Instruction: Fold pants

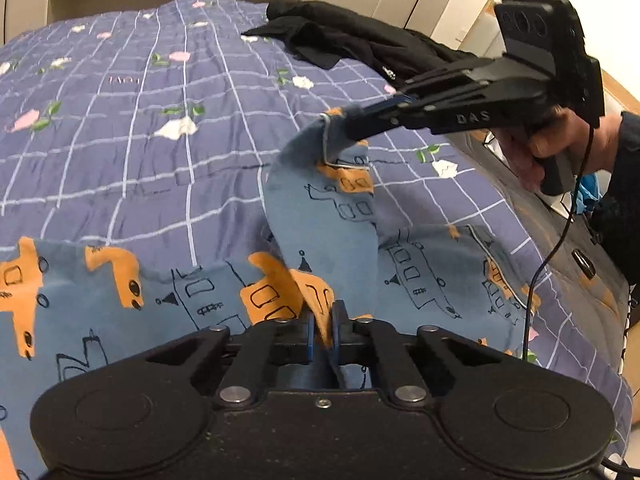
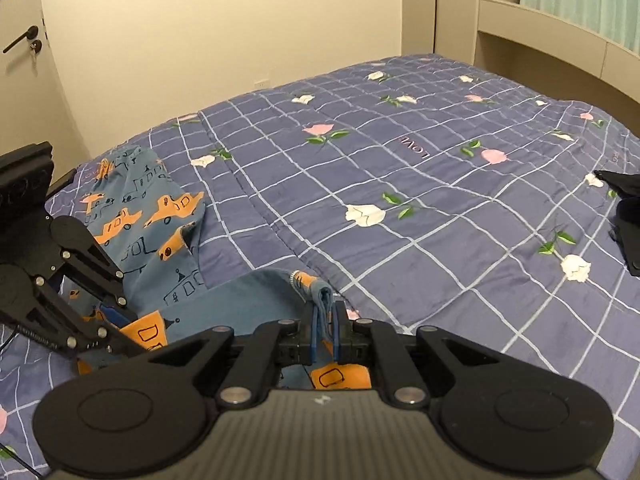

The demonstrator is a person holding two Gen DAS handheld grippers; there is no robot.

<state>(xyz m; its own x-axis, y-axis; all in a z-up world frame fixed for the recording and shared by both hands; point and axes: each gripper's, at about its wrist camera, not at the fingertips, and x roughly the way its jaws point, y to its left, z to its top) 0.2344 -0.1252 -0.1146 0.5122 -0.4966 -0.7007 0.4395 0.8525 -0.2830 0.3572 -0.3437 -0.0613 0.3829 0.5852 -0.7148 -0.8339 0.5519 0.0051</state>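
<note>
Blue pants (image 1: 328, 224) with orange car print lie along near edge of purple grid quilt (image 1: 160, 128); left gripper (image 1: 322, 330) clenched on pants fold at near edge; right gripper (image 1: 352, 126) clenched on lifted pants corner, raised above quilt, fabric draping down between both; black garment (image 1: 352, 36) bunched far right on quilt, well apart.

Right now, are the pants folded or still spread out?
Partly lifted, not folded: the pants lie spread on the bed while the left gripper and right gripper pinch fabric edges.
</note>
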